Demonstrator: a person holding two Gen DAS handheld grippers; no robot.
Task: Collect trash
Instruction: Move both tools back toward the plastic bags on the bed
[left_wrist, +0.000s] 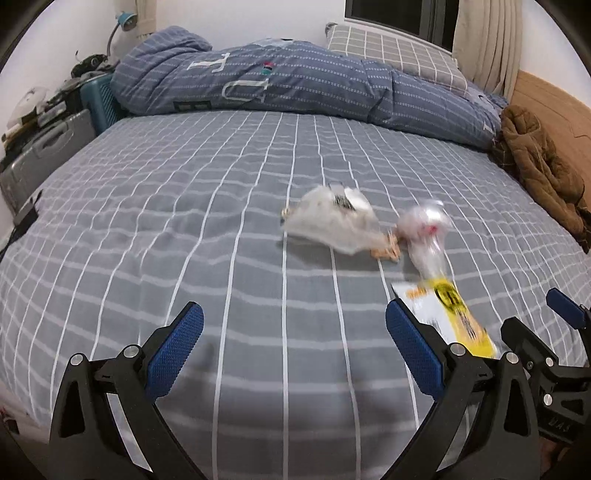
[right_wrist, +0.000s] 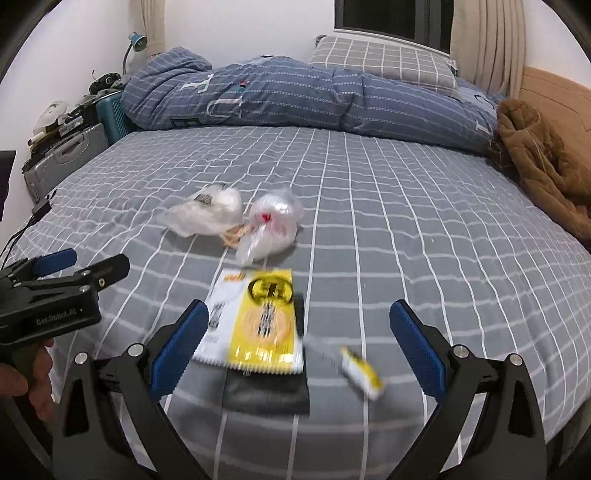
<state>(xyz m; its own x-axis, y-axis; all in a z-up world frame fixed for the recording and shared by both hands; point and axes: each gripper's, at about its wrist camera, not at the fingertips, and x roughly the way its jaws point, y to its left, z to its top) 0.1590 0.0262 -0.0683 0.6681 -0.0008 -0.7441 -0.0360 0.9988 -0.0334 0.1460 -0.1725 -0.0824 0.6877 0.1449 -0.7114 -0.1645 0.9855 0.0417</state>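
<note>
Trash lies on the grey checked bed (right_wrist: 406, 221). A yellow and white snack wrapper (right_wrist: 258, 317) lies flat just ahead of my open right gripper (right_wrist: 299, 332), over a dark flat piece (right_wrist: 266, 391). A small yellow and white torn strip (right_wrist: 354, 365) lies to its right. Farther off are two crumpled clear plastic bags (right_wrist: 210, 214) (right_wrist: 273, 225) with orange scraps (right_wrist: 234, 236) between them. My left gripper (left_wrist: 295, 332) is open and empty over bare sheet; the bags (left_wrist: 332, 218) (left_wrist: 424, 229) and the wrapper (left_wrist: 450, 314) lie to its front right.
A rolled blue quilt (right_wrist: 295, 99) and a checked pillow (right_wrist: 384, 62) lie along the bed's far side. A brown jacket (right_wrist: 543, 162) sits at the right by the wooden headboard. A suitcase (right_wrist: 66, 155), clutter and a lamp stand at the left.
</note>
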